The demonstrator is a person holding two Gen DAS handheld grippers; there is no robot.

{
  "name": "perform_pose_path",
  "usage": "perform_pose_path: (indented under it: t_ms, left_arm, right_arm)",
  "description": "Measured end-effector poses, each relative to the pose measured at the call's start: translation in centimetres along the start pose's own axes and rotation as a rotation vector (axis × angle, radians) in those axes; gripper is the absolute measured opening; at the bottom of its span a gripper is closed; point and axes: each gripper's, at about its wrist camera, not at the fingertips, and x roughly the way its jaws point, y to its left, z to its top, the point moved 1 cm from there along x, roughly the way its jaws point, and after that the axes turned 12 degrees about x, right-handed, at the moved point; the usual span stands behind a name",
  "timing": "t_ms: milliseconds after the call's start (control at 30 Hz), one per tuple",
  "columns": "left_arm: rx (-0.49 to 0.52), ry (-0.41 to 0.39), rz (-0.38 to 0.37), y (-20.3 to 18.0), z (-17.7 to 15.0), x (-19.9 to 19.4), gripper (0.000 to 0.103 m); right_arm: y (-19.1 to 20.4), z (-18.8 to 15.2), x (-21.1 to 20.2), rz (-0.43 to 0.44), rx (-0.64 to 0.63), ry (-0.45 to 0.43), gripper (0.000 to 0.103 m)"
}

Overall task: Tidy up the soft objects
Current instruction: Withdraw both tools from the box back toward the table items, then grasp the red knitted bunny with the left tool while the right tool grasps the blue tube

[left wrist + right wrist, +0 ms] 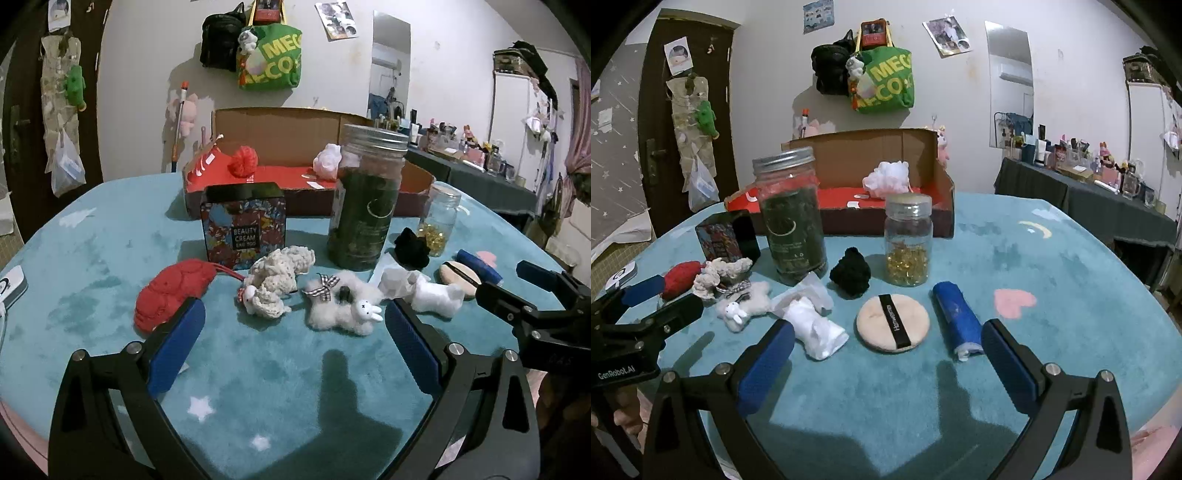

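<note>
Soft things lie in a row on the teal table. In the left wrist view: a red plush [171, 291], a cream knitted toy [275, 280], a fluffy white bunny toy [341, 308] and a white plush [432, 291]. My left gripper [293, 321] is open and empty just in front of the bunny toy. In the right wrist view: the white plush [816, 328], a black pompom [850, 273], a round powder puff [892, 323] and a rolled blue cloth [956, 317]. My right gripper [888, 345] is open and empty, its fingers either side of the puff.
An open cardboard box [295, 184] with a red floor stands at the back, holding a red pompom [243, 160] and a pink-white puff [888, 177]. A tin [243, 223], a tall dark jar [790, 218] and a small glass jar [908, 240] stand before it.
</note>
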Motion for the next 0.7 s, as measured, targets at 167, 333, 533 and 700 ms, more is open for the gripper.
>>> perform_pose_path:
  t_ms: [167,333,533,700]
  left_arm:
    - [-0.004,0.015,0.010,0.7,0.0,0.4,0.100]
    - [-0.007,0.050,0.025,2.7,0.8,0.5,0.100]
    - [-0.013,0.094,0.048,5.9,1.6,1.1,0.100]
    - [0.001,0.155,0.040,8.1,1.9,2.4,0.099]
  right_arm:
    - [-0.3,0.3,0.4,-0.007,0.001,0.012,0.103]
    - [-1.4,1.4,0.9,-0.004,0.005,0.046,0.103]
    - [-4.0,3.5,2.0,0.011,0.060,0.083,0.103]
    - [-6.0,4.3,3.5,0.004,0.096,0.133,0.098]
